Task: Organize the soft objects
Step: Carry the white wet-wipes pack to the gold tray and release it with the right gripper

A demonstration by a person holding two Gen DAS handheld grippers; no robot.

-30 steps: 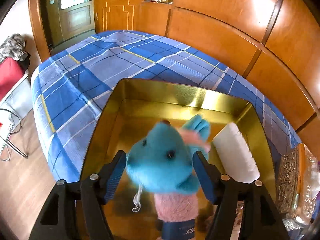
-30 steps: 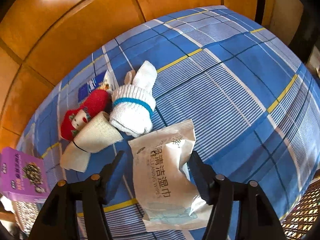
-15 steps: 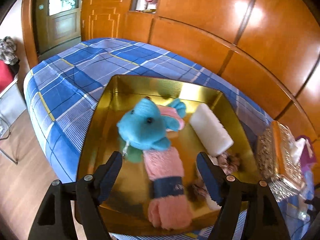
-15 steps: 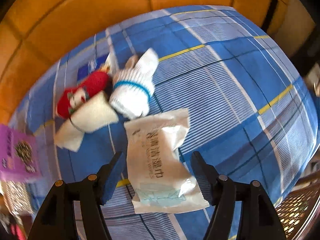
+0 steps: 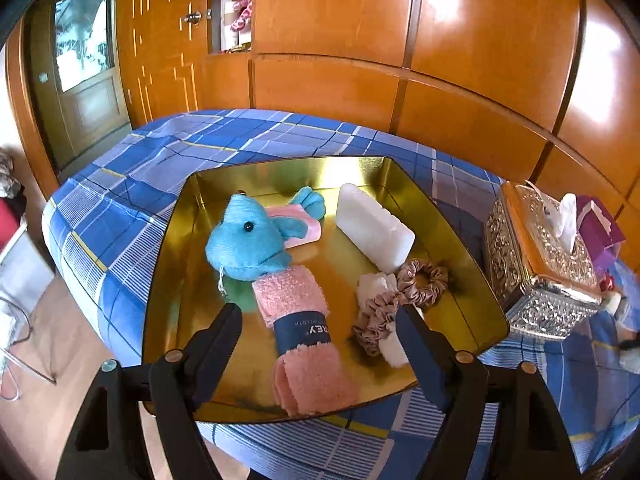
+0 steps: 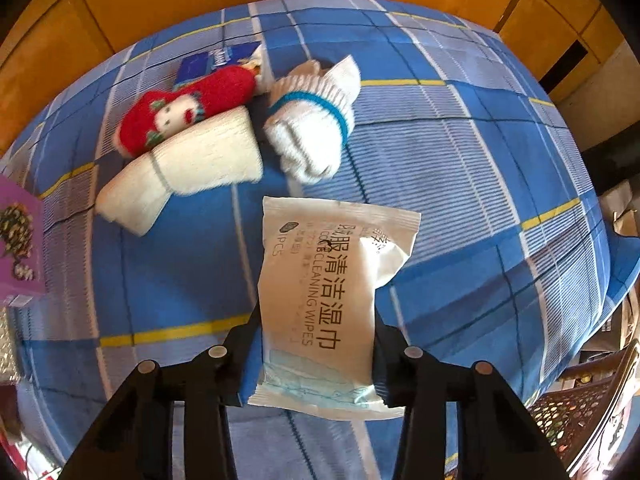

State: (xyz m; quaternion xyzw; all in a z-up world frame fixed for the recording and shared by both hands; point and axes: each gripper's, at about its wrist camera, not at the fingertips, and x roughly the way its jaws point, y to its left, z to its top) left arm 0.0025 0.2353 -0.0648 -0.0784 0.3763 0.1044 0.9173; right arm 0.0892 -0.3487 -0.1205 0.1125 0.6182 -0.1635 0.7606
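**Wipes pack gripped on the right, left jaws empty over the tray**

The right hand-held gripper (image 6: 316, 354) is clamping the white wipes pack (image 6: 328, 292) w/ both pads pressing its long sides; its jaws have just been closing onto it. The pack's top end is sticking out past the fingertips, over the blue plaid table (image 6: 460, 184). To the right of the pack the cloth is lying bare as far as the table edge, so there's open room that way. Beyond the pack, 3 soft items are bunching together: a white sock w/ a blue band (image 6: 312, 128), a cream rolled cloth (image 6: 188, 164) and a red knitted doll (image 6: 180, 110), the doll touching the cloth. A purple box (image 6: 18, 248) is sitting at the left edge of the view.

The left hand-held gripper (image 5: 318, 324) is standing released w/ nothing between its pads; its jaws have just been opening. It's hovering over the near part of the gold tray (image 5: 168, 240). Inside, a blue plush toy (image 5: 248, 240) is lying at the left-centre, touching a pink rolled towel (image 5: 300, 320) that's reaching toward the near rim. A white block (image 5: 374, 228) is lying toward the far right, and 2 scrunchies (image 5: 420, 280) are resting nearer. The tray's left strip is staying mostly bare. A silver tissue box (image 5: 540, 272) is standing just beside the tray's right rim.
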